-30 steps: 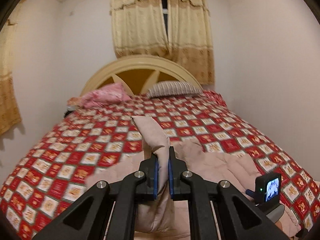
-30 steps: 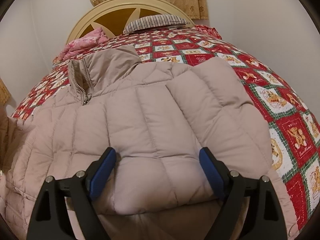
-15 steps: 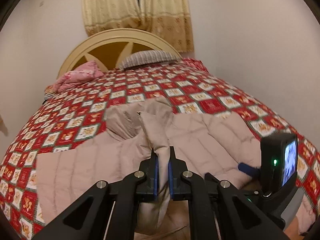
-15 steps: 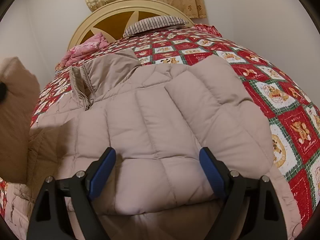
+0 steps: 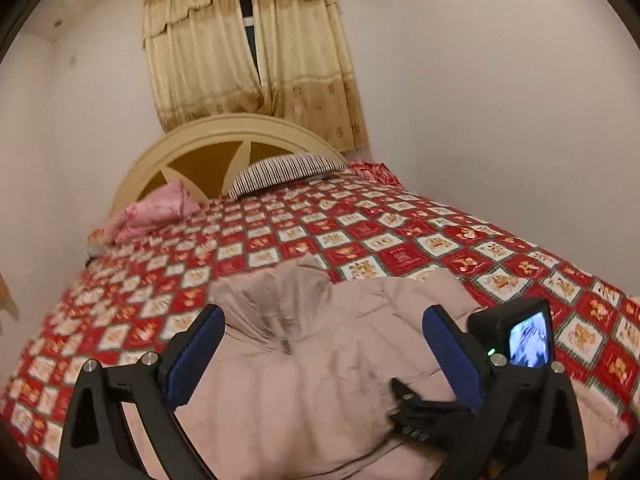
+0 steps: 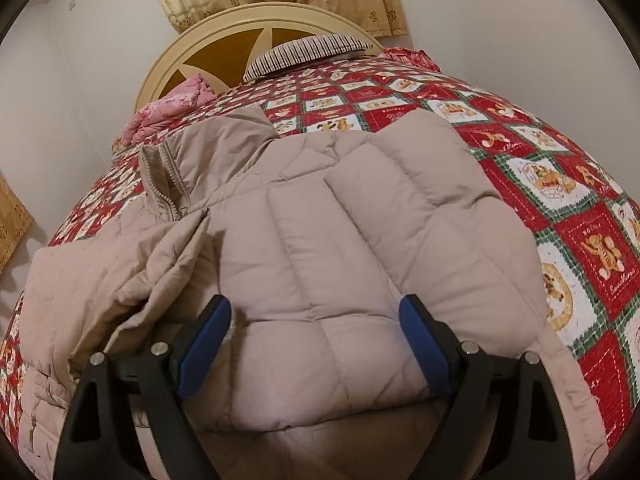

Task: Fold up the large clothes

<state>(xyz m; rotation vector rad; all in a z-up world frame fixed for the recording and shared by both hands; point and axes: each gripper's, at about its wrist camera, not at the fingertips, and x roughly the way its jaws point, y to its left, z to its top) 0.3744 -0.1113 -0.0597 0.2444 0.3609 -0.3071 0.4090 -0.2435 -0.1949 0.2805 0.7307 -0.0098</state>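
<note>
Left wrist view, left gripper (image 5: 323,354) just opened over beige jacket (image 5: 320,392), right gripper (image 6: 315,338) spread wide, empty

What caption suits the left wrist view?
Open left tool above a beige jacket on a red quilt.

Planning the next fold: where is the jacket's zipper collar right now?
In the right wrist view the collar sits upper left on the beige jacket, toward the pink bedding; in the left wrist view it lies centre.

No legible text anywhere.
</note>
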